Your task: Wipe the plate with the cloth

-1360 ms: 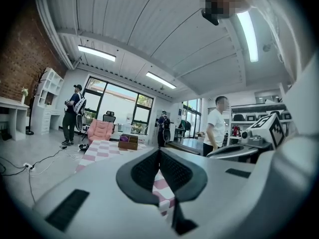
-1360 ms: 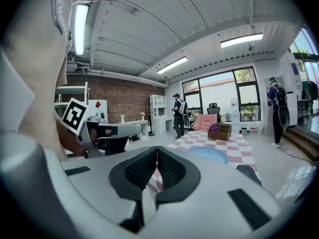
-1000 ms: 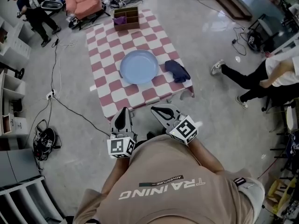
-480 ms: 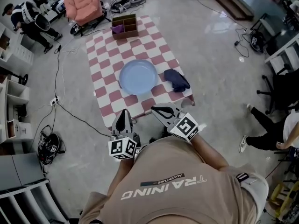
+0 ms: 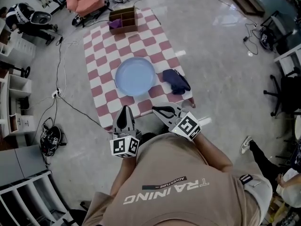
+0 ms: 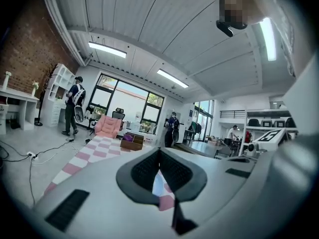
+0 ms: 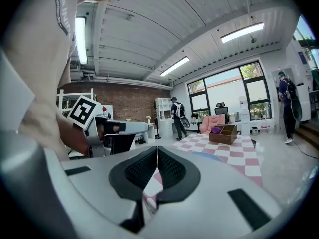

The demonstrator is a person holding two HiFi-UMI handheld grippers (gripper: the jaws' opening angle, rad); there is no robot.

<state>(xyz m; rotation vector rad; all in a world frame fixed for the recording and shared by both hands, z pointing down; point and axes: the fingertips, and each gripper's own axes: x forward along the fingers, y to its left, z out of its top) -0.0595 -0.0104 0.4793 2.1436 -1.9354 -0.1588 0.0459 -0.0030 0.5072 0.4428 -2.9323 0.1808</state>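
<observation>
Checkered tabletop carried the plate at centre, the cloth at its 3 o'clock. Your left claw and right claw were pressed together, empty, short of both. You needed to part the right one before reaching the cloth.

Bright ceiling strips, floor glare, fisheye edges

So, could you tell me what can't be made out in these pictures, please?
Plate: any dirt is too small to see in the head view; shut jaws hide most of it in both gripper views.
Cloth: shows in neither gripper view.
Wooden box: purple contents too small to identify in any view.
</observation>
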